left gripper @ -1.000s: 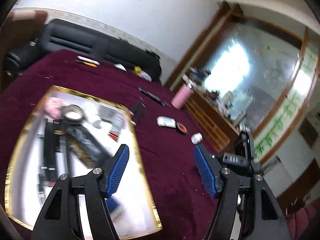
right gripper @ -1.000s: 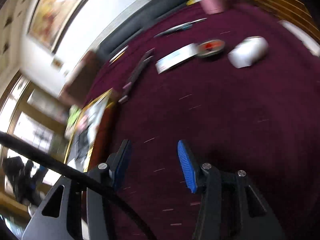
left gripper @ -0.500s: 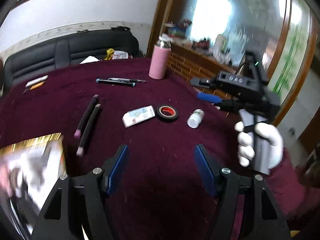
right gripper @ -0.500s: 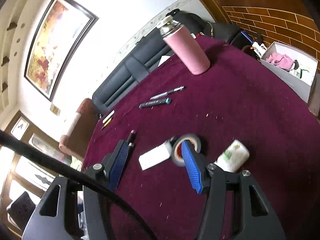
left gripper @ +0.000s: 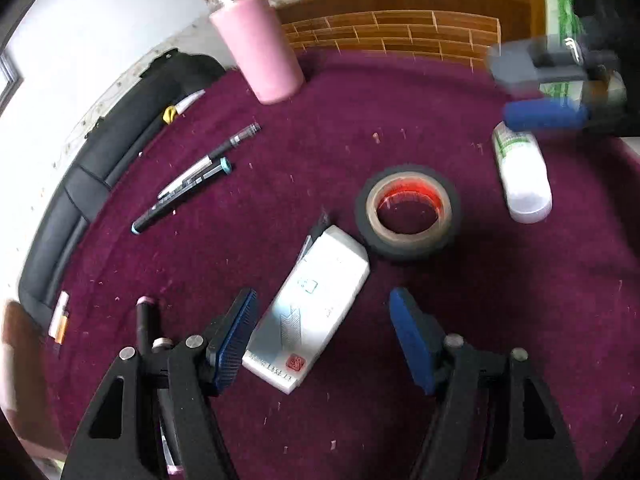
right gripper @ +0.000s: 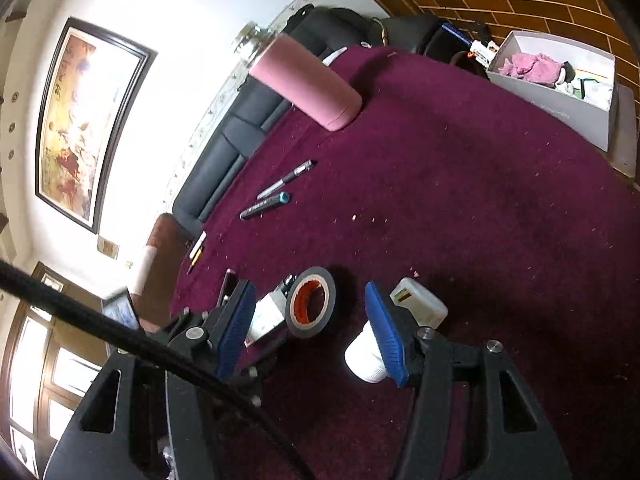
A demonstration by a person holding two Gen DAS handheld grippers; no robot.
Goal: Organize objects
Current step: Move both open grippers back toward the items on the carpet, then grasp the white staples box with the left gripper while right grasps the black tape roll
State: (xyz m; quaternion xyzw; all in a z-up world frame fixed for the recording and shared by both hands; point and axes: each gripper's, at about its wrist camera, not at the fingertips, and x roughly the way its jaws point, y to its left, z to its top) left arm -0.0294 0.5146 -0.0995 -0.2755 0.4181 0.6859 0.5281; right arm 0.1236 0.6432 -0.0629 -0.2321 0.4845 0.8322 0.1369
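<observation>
The left gripper [left gripper: 320, 336] hangs open over a white box [left gripper: 310, 312] lying on the maroon tablecloth [left gripper: 440, 400], its pads clear of it. The right gripper [right gripper: 308, 328], whose jaws have just been opening, holds nothing; a tape roll [right gripper: 311, 302] lies between them, a white bottle [right gripper: 416, 308] just right. A pink flask [left gripper: 258, 46] stands far off.

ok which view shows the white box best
The left wrist view: the white box lies whole and unobstructed. In the right wrist view only a sliver shows, behind the tape roll and a gripper finger.
</observation>
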